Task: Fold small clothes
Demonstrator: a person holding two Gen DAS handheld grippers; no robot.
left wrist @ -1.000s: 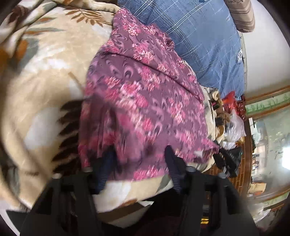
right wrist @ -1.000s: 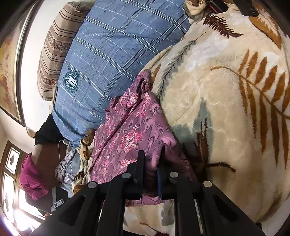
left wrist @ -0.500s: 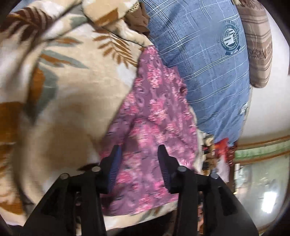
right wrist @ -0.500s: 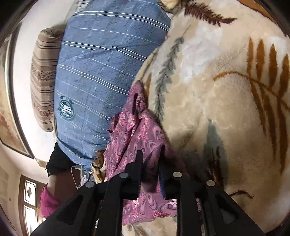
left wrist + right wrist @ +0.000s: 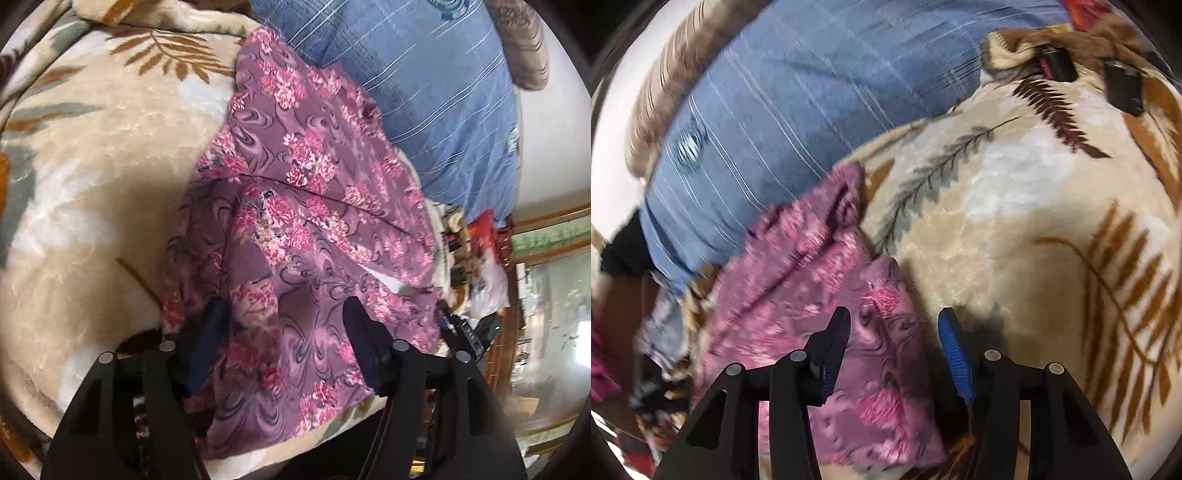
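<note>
A purple garment with pink flowers [image 5: 306, 221] lies partly folded on a cream blanket with leaf prints [image 5: 92, 166]. My left gripper [image 5: 284, 325] is open just above the garment's near part, its fingers spread over the cloth. In the right wrist view the same garment [image 5: 812, 295] lies at lower left on the blanket [image 5: 1015, 221]. My right gripper [image 5: 894, 336] is open over the garment's right edge and holds nothing.
A blue checked pillow [image 5: 424, 74] and a striped brown pillow [image 5: 524, 44] lie behind the garment. Clutter and bags [image 5: 476, 258] sit off the bed's edge. Two dark objects [image 5: 1123, 88] lie on the blanket at the far right.
My right gripper was shut on the garment's edge and has now opened and let it go. My left gripper has opened wider and the garment lies with a new fold.
</note>
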